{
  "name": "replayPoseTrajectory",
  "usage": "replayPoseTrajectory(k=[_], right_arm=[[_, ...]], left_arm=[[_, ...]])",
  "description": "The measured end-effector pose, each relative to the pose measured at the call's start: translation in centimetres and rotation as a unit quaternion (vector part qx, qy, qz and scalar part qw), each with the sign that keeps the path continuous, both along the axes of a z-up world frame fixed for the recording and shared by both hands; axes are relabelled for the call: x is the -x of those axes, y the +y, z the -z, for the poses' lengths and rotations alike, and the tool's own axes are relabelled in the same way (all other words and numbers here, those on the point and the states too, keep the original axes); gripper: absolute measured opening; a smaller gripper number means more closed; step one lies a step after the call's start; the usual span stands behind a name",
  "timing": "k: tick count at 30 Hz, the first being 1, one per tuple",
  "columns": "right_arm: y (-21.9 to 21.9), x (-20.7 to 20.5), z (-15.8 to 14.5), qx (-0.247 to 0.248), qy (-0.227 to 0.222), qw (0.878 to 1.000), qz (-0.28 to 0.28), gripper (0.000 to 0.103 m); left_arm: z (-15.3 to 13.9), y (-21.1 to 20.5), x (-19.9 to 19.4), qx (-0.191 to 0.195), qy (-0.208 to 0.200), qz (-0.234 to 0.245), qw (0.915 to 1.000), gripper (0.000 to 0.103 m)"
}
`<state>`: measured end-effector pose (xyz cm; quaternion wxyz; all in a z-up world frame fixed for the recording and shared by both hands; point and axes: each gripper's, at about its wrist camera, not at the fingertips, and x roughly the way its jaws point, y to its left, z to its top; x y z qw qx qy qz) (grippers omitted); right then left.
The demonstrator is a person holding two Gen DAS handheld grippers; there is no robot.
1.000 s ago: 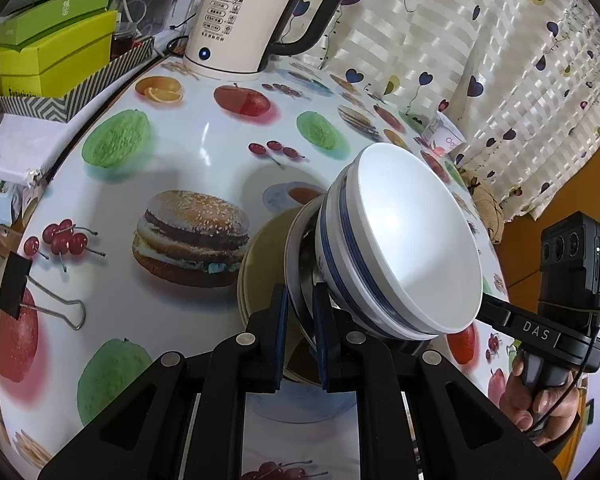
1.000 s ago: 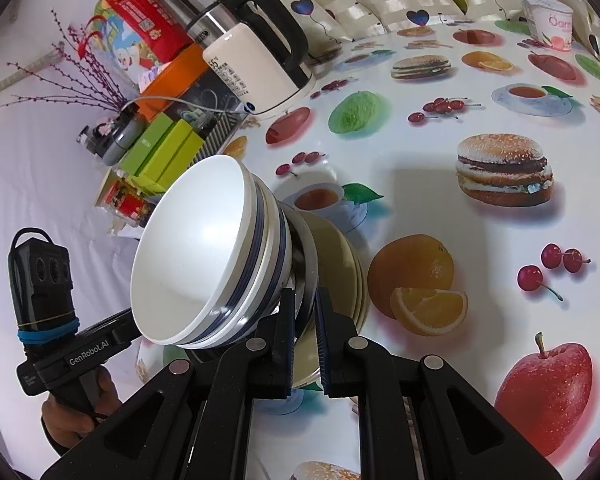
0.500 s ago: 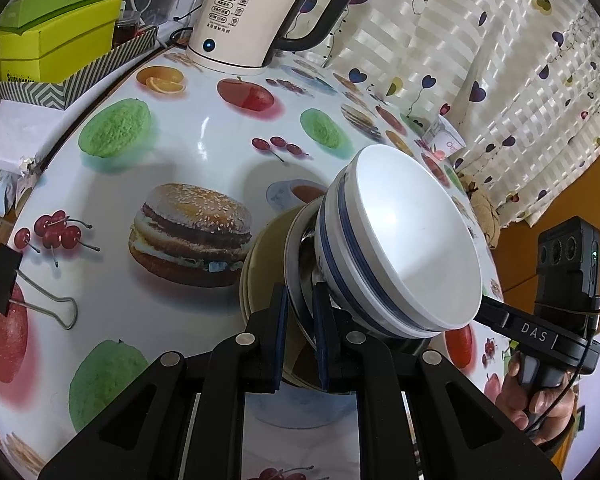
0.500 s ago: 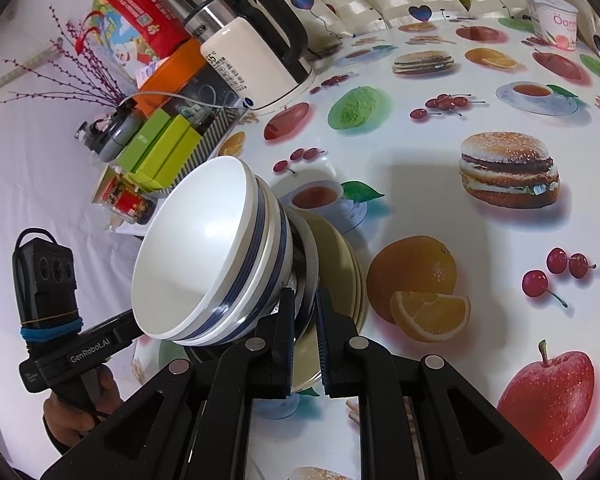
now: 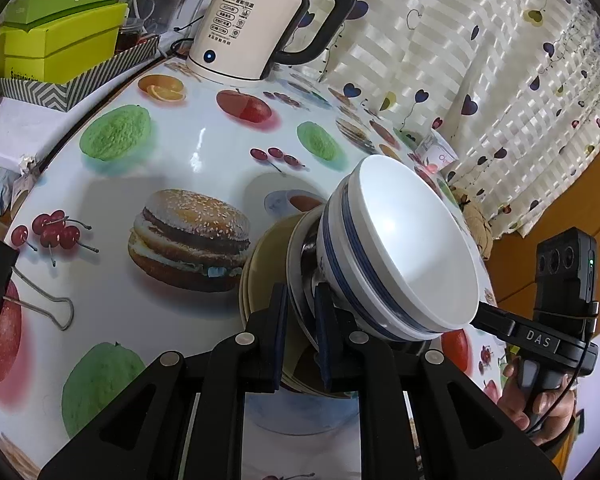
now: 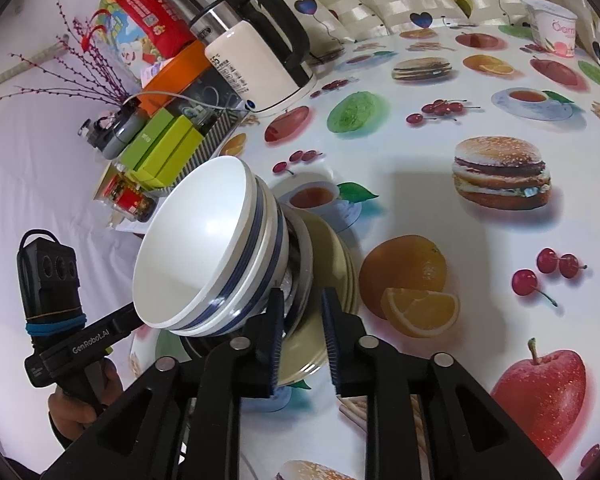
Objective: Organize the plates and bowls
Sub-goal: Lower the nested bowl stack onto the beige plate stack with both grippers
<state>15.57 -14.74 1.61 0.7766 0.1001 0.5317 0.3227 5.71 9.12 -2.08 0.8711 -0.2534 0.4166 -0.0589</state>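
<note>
Two nested white bowls with blue stripes [image 5: 412,256] [image 6: 204,248] sit on a steel dish [image 5: 304,252] [image 6: 300,264], which rests on yellowish plates [image 5: 260,264] [image 6: 332,248]. The stack appears to rest on the fruit-print tablecloth [image 5: 172,152]. My left gripper [image 5: 300,328] grips the near rim of the plates and dish, its pads still against them as its jaws just begin opening. From the opposite side, my right gripper [image 6: 302,328] straddles the plates' rim. Its jaws are opening and its pads stand clear of the rim.
A white electric kettle [image 5: 248,28] [image 6: 260,64] and green boxes [image 5: 60,40] stand at the table's back. A binder clip [image 5: 4,276] lies at the left edge. A yoghurt cup [image 6: 552,24] sits far right by the curtain. A person's hand [image 5: 540,404] holds the other handle.
The right gripper's jaws have spread apart around the plates' rim. The left gripper's jaws look about the same. The stack has stayed where it was.
</note>
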Motion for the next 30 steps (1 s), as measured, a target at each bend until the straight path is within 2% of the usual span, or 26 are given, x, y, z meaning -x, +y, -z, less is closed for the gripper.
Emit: replayPoseTrajectory(k=[7,17,23,30], right_arm=[[-1.1,0.9,-0.7,-0.002,-0.01,1.0,0.005,0.027],[-1.2,3.5,-1.9,0.004,-0.038,0.999,-0.009,0.034],[-1.0,5.1,-2.3,0.018,-0.06,0.998,-0.015,0.044],[-0.1,7.9,-2.8,0.067,-0.112,0.991,-0.035,0.055]], left_arm=[[-0.6,0.0,1.1,-0.004,-0.014,-0.009,0.9998,0.014],[-2.2,-0.9,3.7,-0.031,-0.046,-0.013,0.9984,0.014],[-2.5,-2.4,4.9,-0.062,-0.056,-0.004,0.9965,0.019],[-2.4,-3.7,6.2,-0.114,-0.065,-0.011,0.9913,0.02]])
